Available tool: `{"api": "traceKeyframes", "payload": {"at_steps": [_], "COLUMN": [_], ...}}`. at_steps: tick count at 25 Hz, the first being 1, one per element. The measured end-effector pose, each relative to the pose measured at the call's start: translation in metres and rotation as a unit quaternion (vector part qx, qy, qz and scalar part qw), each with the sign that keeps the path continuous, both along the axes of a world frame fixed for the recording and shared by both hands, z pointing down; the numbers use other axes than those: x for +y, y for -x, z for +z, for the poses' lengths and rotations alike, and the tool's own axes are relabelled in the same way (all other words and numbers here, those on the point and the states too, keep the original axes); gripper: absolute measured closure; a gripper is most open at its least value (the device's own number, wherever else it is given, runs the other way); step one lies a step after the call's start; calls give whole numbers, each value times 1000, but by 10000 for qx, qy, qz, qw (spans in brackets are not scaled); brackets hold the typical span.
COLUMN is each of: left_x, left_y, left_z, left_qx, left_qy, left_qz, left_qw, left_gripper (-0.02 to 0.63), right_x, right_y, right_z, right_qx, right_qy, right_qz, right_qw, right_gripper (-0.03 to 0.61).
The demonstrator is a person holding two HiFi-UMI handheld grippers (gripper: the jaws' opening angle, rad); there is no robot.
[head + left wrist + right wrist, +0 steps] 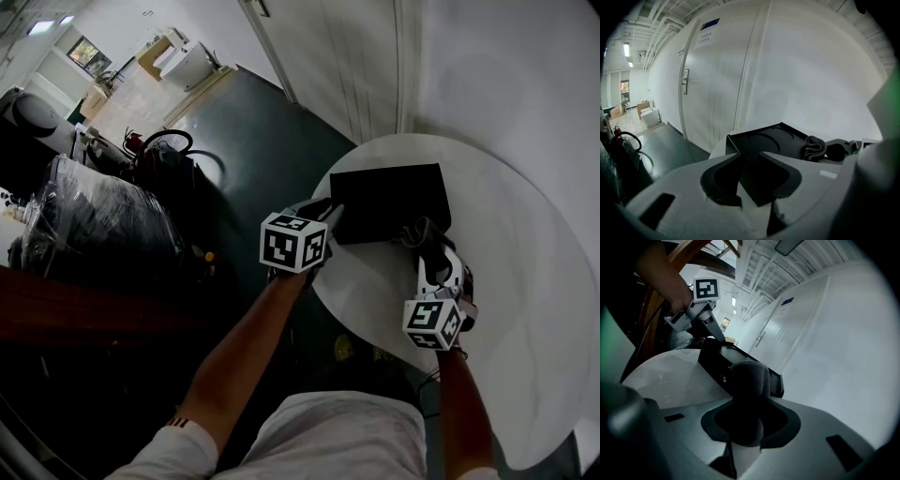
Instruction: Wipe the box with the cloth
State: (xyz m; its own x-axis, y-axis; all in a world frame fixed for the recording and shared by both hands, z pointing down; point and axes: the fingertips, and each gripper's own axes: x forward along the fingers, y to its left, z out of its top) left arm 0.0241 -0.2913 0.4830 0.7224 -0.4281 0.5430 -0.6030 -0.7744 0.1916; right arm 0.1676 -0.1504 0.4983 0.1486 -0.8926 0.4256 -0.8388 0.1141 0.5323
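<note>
Door sign too blurry to read; no other txt.

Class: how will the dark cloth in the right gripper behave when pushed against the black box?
Probably floppy: the dark cloth bulges in a soft wad between the jaws. Likely light, as a pinch carries it. It should flatten against the black box rather than shove it.
</note>
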Motion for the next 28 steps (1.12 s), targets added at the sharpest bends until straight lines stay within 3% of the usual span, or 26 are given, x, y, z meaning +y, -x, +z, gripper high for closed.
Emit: {"api": "traceKeyframes", "payload": {"at_steps": [9,14,20,25,28], "left_x": [0,11,43,76,94], "left_y": [0,2,-5,-12,-12], "left_z": [1,-9,-67,-126,-156], "left_qx": [-83,-197,508,1162,1477], "left_qy": [-55,-274,-944,-1605,-1917], "left_qz": [31,211,557,858,965], "left_qw": [9999,9992,9927,9764,9655], "left_gripper": [497,497,514,537,549], "right_x": [17,25,21,15,15], "right_y": [-41,-43,-15,17,36], "right_z": [-2,-28,-77,-129,-157], "right_qx": [94,-190,-1346,-2089,-2593], "right_qy": [36,-173,-537,-935,-1148], "right_qz": [276,184,-360,-964,-1315], "right_qw": [9996,9995,9888,9687,9499], "right_gripper": [483,483,483,483,483]}}
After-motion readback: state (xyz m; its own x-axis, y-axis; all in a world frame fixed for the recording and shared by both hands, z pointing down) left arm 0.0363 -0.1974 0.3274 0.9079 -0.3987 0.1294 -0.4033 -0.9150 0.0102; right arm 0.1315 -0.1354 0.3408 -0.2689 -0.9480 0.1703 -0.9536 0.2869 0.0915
